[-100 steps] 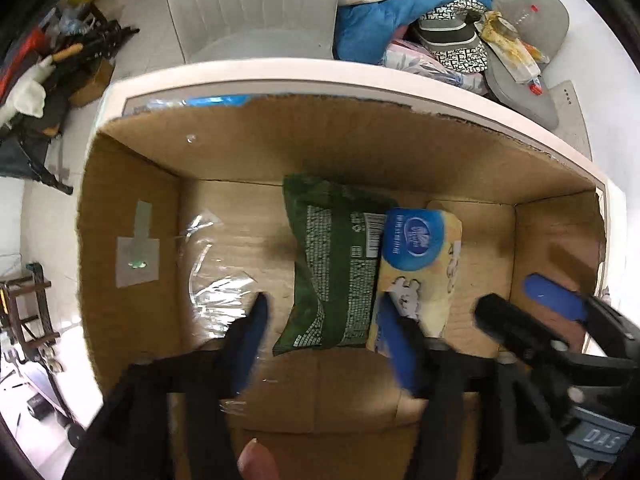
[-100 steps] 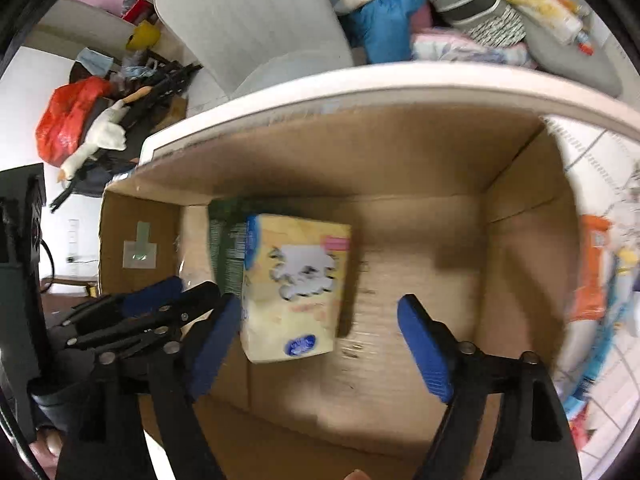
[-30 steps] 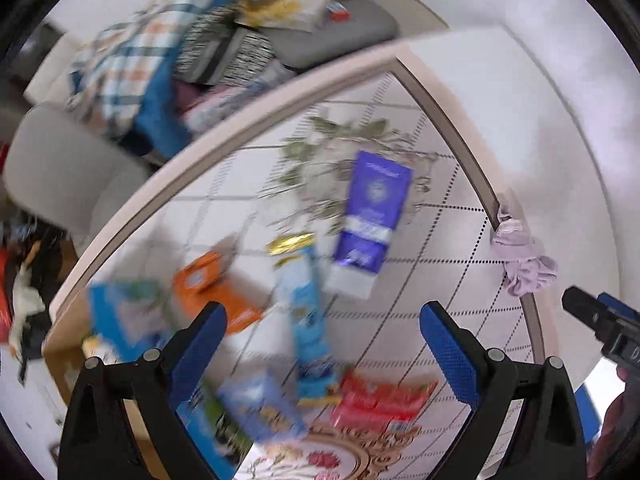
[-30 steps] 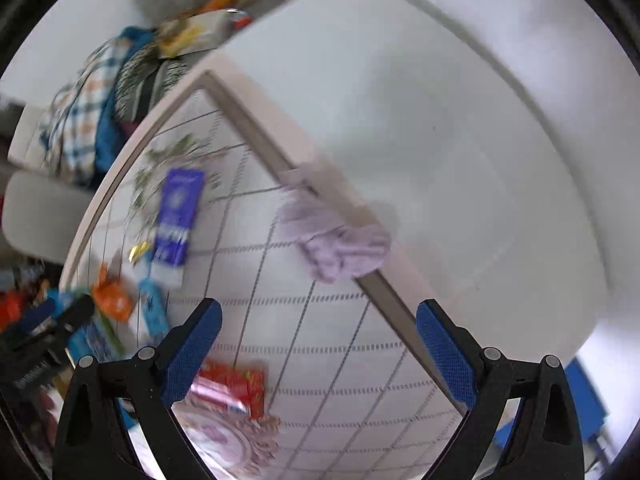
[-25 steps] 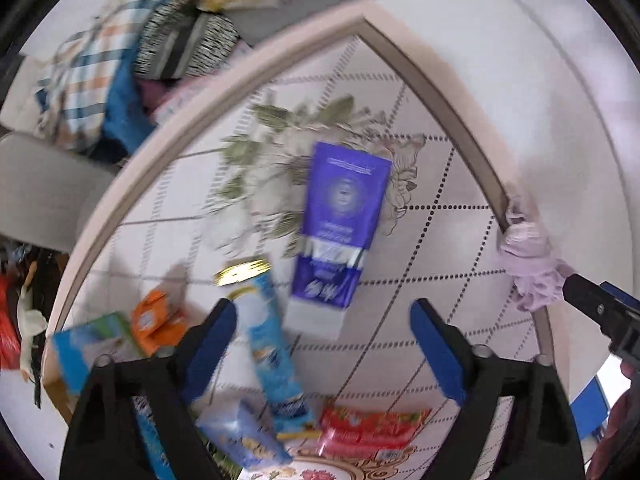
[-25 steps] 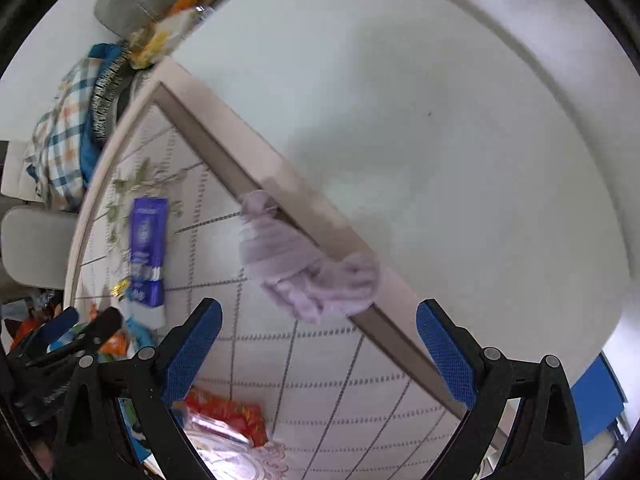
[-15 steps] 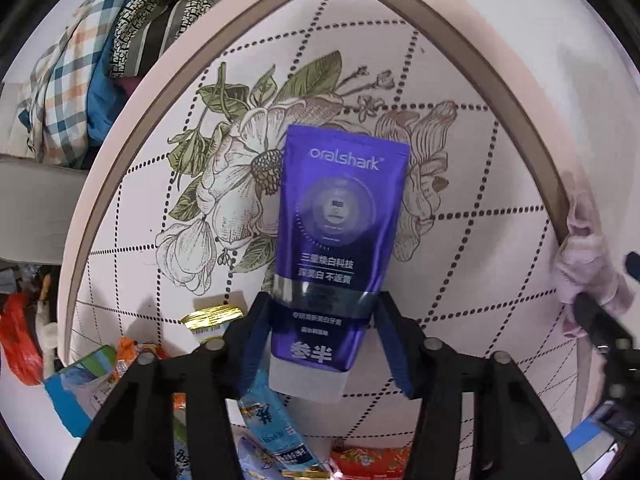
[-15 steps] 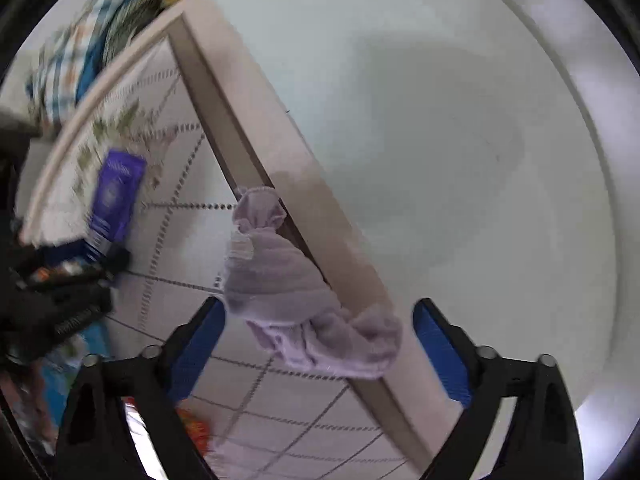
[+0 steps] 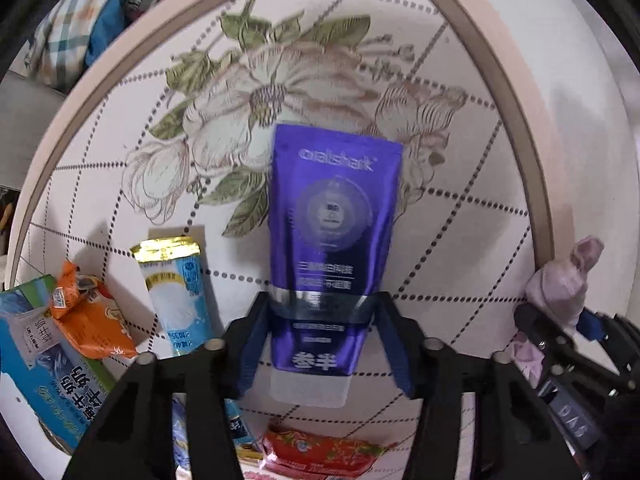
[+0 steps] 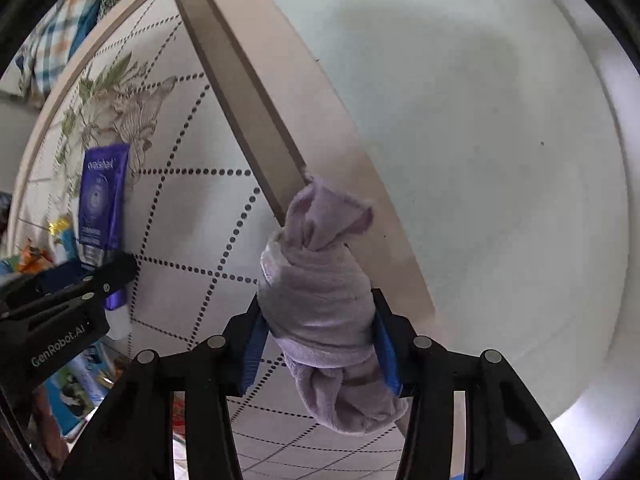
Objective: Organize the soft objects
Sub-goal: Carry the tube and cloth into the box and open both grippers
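Nearest in the left wrist view, the left gripper (image 9: 320, 344) has its blue-padded fingers (image 9: 252, 344) pressed against both sides of the lower end of a purple plastic squeeze tube with a clear cap (image 9: 330, 248), which lies flat on the white counter with a dotted grid and a flower print (image 9: 460, 216). A second ago these fingers stood wide apart above the counter; they have since come down and clamped onto the tube. In the right wrist view, the right gripper (image 10: 320, 344) is closing, its fingers (image 10: 384, 344) already touching both sides of a rolled lilac fleece cloth (image 10: 320, 300) (it sits on the counter's beige edge strip (image 10: 240, 92), just as before). A second ago that cloth lay well ahead of wide-open fingers. Left of the tube lie a pale blue snack sachet with a gold top (image 9: 176, 292), an orange packet (image 9: 88, 316) and a blue tissue pack (image 9: 52, 372); a red packet (image 9: 320, 452) lies below the cap. Farther off, beyond the counter's rim, a plaid fabric pile (image 9: 76, 28) shows.
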`<state>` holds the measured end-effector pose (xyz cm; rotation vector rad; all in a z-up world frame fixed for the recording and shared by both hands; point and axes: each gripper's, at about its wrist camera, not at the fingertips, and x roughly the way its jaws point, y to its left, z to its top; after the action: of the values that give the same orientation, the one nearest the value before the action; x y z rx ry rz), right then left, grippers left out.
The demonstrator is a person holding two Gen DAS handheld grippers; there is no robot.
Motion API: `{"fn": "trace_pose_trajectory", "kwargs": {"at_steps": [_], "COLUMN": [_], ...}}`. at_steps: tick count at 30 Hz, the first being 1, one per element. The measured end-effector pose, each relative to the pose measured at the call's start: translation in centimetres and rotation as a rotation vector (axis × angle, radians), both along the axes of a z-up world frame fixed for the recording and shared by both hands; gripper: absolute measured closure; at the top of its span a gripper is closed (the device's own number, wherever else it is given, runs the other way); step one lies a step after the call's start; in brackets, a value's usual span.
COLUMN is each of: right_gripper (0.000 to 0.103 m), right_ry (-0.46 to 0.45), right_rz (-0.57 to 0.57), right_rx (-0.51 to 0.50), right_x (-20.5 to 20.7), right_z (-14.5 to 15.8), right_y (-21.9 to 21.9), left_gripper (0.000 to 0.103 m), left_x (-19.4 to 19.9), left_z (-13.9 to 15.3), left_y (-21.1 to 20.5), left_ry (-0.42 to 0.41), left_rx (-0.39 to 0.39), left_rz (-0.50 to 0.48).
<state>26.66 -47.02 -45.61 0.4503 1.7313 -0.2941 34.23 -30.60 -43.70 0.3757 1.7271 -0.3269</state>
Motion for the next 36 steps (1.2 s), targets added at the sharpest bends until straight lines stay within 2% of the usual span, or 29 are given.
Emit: {"fn": "trace_pose_trajectory", "kwargs": {"at_steps": [2, 6, 15, 18, 23, 26, 31, 36], "right_gripper": [0.057, 0.06, 0.06, 0.06, 0.061, 0.061, 0.061, 0.061], "right_ry": [-0.001, -0.021, -0.111, -0.144, -0.22, -0.273, -0.357, -0.411], "right_rz": [0.005, -0.002, -0.009, -0.014, 0.012, 0.038, 0.105, 0.19], "right_rx": [-0.02, 0.0, 0.022, 0.035, 0.063, 0.089, 0.146, 0.213], "right_x": [-0.1, -0.8, -2.4, -3.1, -3.6, -3.0, -3.0, -2.3], "right_z": [0.0, 0.7, 4.3, 6.2, 11.2, 15.2, 20.4, 24.1], "right_y": [0.5, 2.2, 5.2, 5.7, 6.9, 7.9, 13.3, 22.0], "left_gripper": [0.056, 0.057, 0.057, 0.057, 0.057, 0.057, 0.057, 0.057], "left_x": [-0.5, -2.6, -6.2, -6.9, -7.2, -7.3, -7.7, -7.8], "left_z": [0.2, 1.3, 5.6, 8.2, 14.7, 18.5, 23.5, 25.2], "left_y": [0.0, 0.5, 3.1, 4.5, 8.1, 10.9, 18.3, 27.8], "left_ry": [-0.018, -0.053, -0.099, -0.117, -0.174, -0.213, -0.283, -0.328], "left_rx": [-0.002, -0.032, -0.135, -0.188, -0.284, -0.326, -0.348, -0.311], "left_rz": [-0.006, -0.006, 0.034, 0.066, 0.119, 0.154, 0.238, 0.35]}}
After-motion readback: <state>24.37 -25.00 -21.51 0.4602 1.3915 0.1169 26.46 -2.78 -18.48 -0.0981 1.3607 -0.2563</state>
